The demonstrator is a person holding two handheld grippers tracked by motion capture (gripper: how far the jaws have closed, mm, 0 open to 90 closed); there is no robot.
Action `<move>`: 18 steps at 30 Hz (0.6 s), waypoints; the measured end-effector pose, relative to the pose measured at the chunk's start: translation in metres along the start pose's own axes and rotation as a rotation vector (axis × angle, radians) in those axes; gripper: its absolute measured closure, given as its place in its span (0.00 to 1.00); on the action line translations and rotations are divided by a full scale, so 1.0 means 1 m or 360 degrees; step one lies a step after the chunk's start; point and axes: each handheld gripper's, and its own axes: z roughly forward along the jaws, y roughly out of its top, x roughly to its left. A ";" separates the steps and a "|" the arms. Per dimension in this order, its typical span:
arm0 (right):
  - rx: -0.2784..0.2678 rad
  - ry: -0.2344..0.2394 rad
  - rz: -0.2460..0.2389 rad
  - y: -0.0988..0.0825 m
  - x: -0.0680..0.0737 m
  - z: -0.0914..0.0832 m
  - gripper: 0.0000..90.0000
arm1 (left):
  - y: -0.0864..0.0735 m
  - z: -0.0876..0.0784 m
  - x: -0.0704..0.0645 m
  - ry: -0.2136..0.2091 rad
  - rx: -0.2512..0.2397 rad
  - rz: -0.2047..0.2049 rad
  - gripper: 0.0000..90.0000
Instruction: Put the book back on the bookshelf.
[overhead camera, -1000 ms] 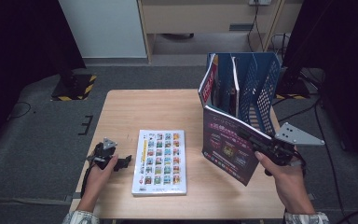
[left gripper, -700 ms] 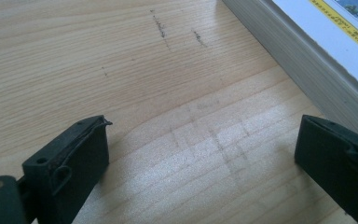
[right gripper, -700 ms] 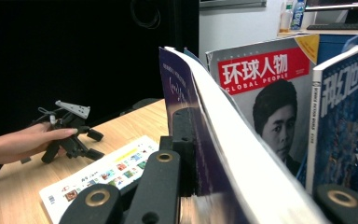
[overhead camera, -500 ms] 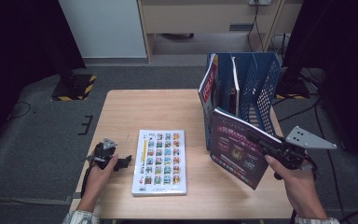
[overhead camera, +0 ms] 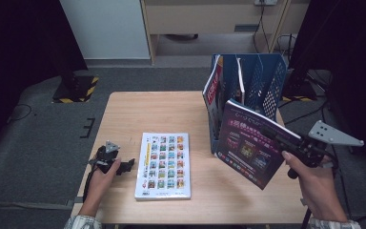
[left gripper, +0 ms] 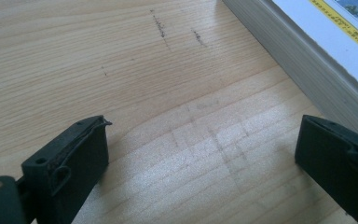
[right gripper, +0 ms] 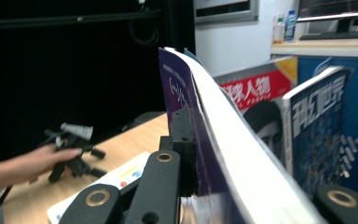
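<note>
Fingers (right gripper: 182,154) half hidden behind magazine (overhead camera: 250,148)

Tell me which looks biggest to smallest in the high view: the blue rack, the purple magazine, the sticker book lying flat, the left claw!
1. blue rack
2. purple magazine, lifted nearer the camera, so its lead over the book is unsure
3. sticker book
4. left claw

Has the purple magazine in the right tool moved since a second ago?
Yes. The purple magazine, clamped in the right tool, has lifted off the table and tilted, its top edge now overlapping the blue file rack.
</note>
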 end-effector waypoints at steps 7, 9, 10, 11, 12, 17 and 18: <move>-0.0048 -0.0099 -0.0003 0.027 -0.005 0.005 0.93 | 0.000 0.000 0.000 0.0000 0.0000 0.0001 0.02; -0.0049 -0.0130 -0.0016 0.034 -0.006 0.007 0.93 | 0.000 0.000 0.000 0.0000 0.0000 0.0002 0.02; -0.0049 -0.0145 -0.0013 0.036 -0.007 0.008 0.93 | 0.000 0.000 0.000 0.0000 0.0001 0.0002 0.02; -0.0049 -0.0160 -0.0020 0.038 -0.008 0.009 0.93 | 0.000 0.000 0.000 0.0000 0.0001 0.0003 0.02; -0.0049 -0.0175 -0.0008 0.041 -0.009 0.009 0.93 | 0.000 0.000 0.000 -0.0001 0.0001 0.0001 0.02; -0.0035 -0.0227 -0.0025 0.047 -0.013 0.008 0.93 | 0.000 0.000 -0.001 -0.0001 0.0001 0.0001 0.02; -0.0028 -0.0239 -0.0023 0.048 -0.014 0.008 0.93 | 0.000 0.000 -0.001 -0.0001 0.0001 0.0002 0.02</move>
